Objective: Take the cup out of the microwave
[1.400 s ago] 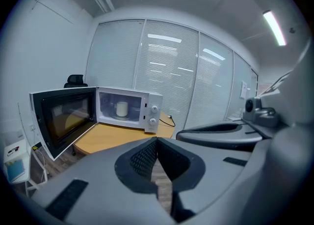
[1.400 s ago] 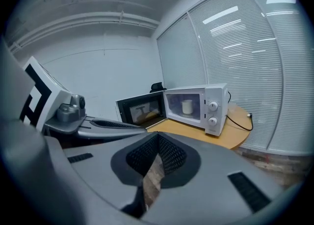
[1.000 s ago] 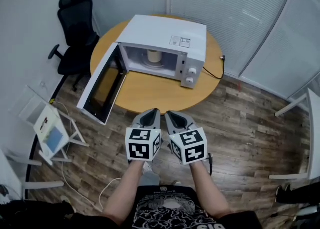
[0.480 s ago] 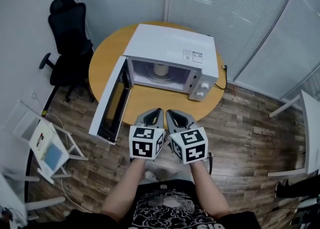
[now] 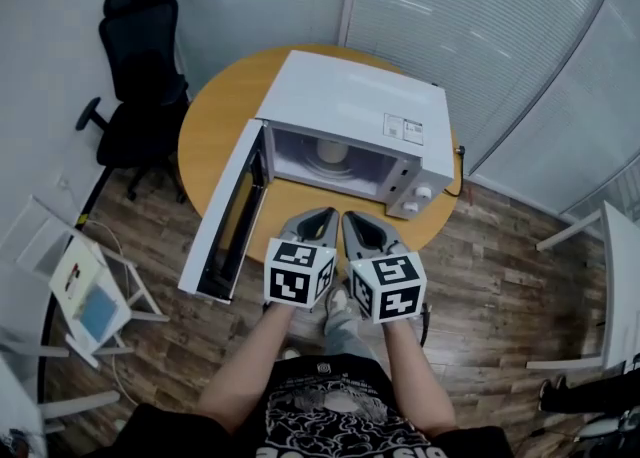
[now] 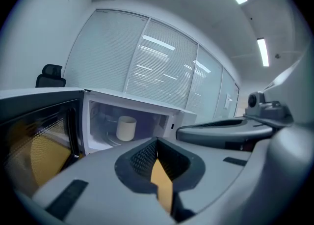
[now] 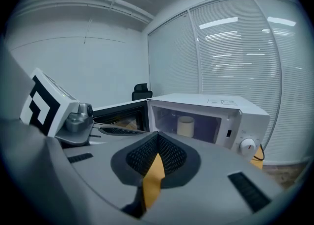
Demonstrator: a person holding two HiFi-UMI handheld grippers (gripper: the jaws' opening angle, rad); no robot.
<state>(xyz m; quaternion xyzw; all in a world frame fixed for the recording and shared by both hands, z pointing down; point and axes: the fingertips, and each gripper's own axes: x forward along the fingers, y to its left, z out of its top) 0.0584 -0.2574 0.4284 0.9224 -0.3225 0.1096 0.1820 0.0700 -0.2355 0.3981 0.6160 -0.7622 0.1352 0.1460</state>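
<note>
Microwave (image 5: pixel 350 106) nearer L gripper (image 5: pixel 322 214), R gripper (image 5: pixel 353 217) vs. earlier.

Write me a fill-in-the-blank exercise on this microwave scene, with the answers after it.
The door of the microwave stands ____.
The cup sits ____ the microwave.
The left gripper and the right gripper both have their jaws ____, holding nothing.
The microwave rests on a round wooden ____.
Missing words: open; inside; shut; table.
</note>
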